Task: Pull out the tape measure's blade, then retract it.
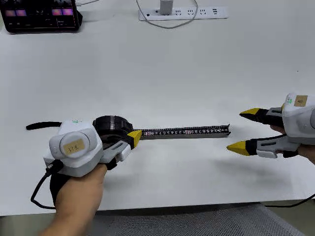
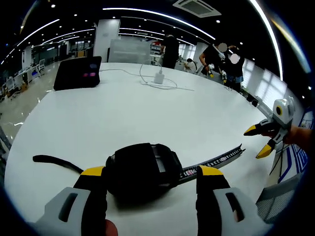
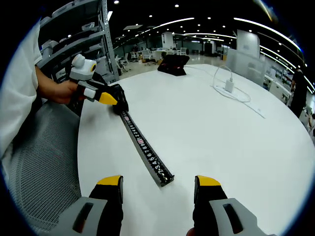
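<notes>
Left hand-held gripper (image 2: 151, 173) clamps the black tape measure (image 1: 112, 127) near the table's (image 1: 162, 73) front edge, its blade (image 1: 187, 131) lying flat, stretched rightward. Right hand-held gripper (image 1: 242, 130) hangs wide open just off the blade's tip, not touching.

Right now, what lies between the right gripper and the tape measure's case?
The pulled-out blade lies flat on the table between case and right gripper, its tip just short of the open jaws. The head view shows it.
</notes>
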`<state>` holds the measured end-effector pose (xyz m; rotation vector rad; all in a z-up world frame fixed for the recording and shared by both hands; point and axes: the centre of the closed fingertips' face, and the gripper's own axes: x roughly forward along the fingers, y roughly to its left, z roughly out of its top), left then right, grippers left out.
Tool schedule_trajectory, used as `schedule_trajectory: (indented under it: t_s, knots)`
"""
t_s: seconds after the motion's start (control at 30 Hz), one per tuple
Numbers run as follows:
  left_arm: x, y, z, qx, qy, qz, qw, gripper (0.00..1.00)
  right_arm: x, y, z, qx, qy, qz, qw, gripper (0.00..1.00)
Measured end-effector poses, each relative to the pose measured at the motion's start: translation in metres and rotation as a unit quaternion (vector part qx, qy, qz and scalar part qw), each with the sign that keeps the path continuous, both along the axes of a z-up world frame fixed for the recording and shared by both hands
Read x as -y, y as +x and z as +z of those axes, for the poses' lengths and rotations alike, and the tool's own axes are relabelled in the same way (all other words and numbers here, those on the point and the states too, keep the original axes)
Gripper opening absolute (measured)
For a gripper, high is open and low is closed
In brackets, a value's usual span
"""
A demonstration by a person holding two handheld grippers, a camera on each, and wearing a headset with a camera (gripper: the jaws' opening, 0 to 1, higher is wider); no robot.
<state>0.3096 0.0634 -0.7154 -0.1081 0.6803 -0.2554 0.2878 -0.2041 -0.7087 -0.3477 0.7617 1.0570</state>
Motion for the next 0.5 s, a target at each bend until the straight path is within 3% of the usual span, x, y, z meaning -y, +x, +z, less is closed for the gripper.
schedule_trajectory:
  t_s: [0.5]
  knots:
    - [-0.0060, 0.0046, -0.0062, -0.008, 0.001, 0.030, 0.9995, 0.65, -0.0019, 0.0084, -0.0022, -0.002, -0.008, 0.020, 0.9998, 0.53]
